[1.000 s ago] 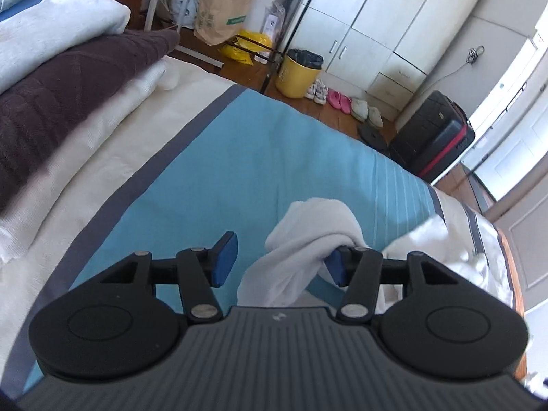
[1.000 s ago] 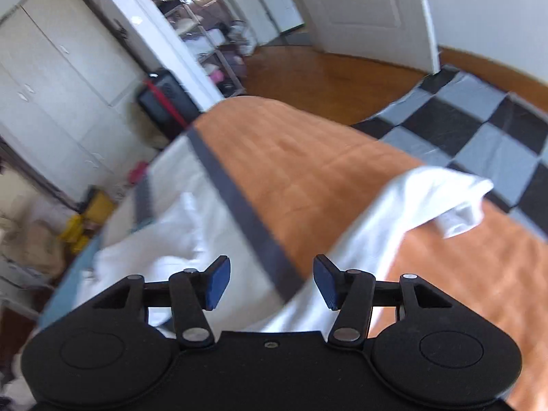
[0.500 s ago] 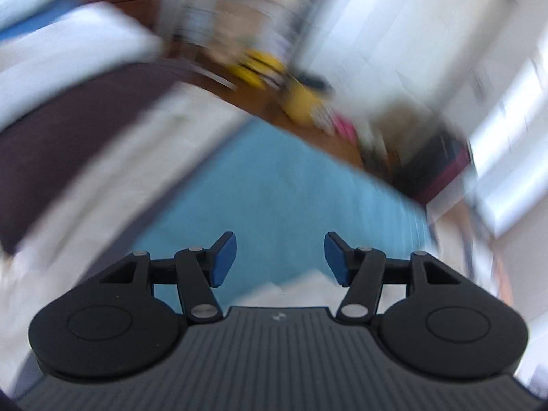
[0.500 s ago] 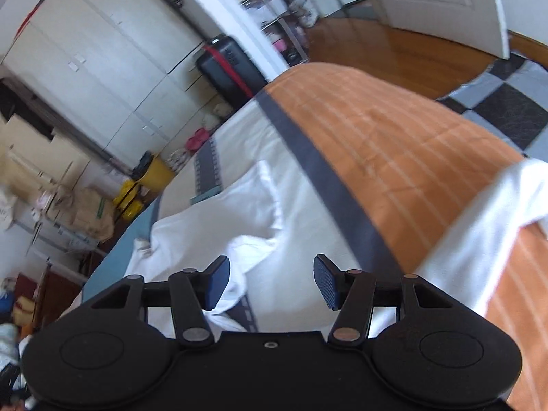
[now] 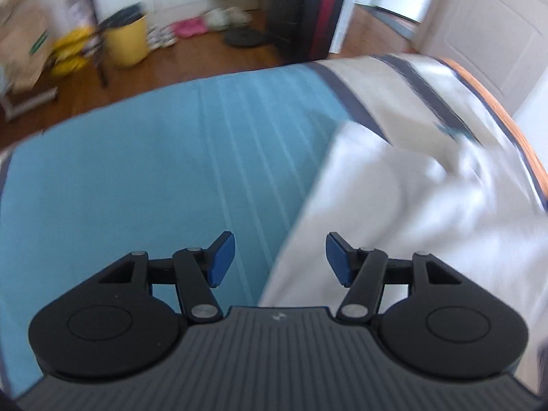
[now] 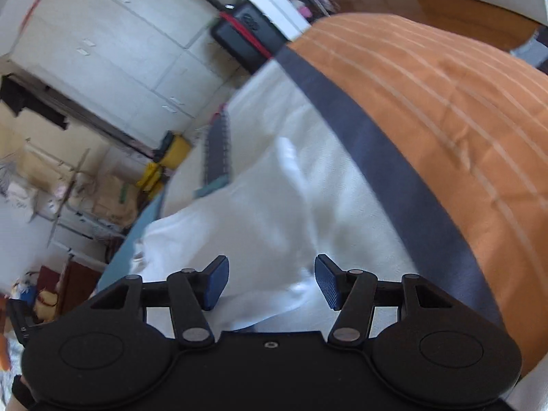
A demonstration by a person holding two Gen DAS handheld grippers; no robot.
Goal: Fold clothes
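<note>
Behind the bed (image 5: 144, 171), white cupboards (image 6: 113, 58) are lining the far wall, with a yellow bin (image 5: 126, 42) and a black suitcase with a red stripe (image 5: 308, 10) standing on the wooden floor (image 5: 191, 51). No writing is coming through legibly in either view; a small pale mark on the left claw's body is too blurred to read.

A white garment (image 5: 404, 205) is lying rumpled on the bedspread, spreading over its white band and reaching onto the blue striped part at the left, with the orange part (image 6: 445, 102) beyond a dark band at the right. Its cloth is looking soft and creased, with loose folds.

Both the left claw (image 5: 280, 260) and the right claw (image 6: 271, 282) are hovering over the garment with fingers spread apart, gripping nothing.
</note>
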